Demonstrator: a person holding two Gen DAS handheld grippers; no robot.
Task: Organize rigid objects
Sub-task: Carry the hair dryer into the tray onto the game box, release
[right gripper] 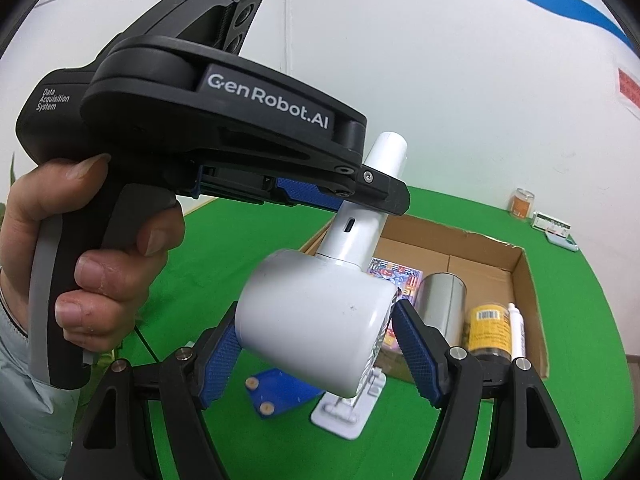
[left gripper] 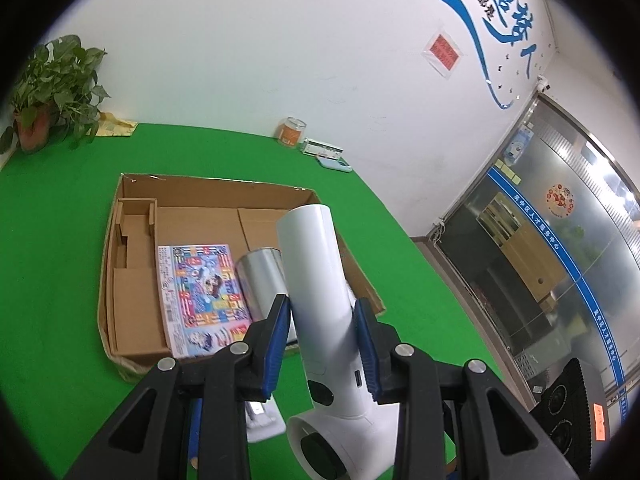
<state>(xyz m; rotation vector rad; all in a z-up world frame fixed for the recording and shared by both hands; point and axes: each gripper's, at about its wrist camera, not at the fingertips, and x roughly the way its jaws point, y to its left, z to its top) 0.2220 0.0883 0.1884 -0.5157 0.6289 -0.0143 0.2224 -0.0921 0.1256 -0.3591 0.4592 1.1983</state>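
Left gripper [left gripper: 322, 322]: pads clamp the handle of the white hair dryer [left gripper: 320, 280], tube running up and away along the fingers. Right gripper [right gripper: 316, 344]: pads grip the barrel, which lies crosswise to the handle. Dryer is held clear above the green table [left gripper: 60, 280]. Cardboard box [left gripper: 132, 280] lies ahead and below, with booklet [left gripper: 202, 296] and steel can [left gripper: 262, 280] inside; free floor looks to be past the can.

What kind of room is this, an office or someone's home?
Probably an office or service centre: a white wall with blue painted lettering, a glass partition with signage, and a green-covered table holding a potted plant.
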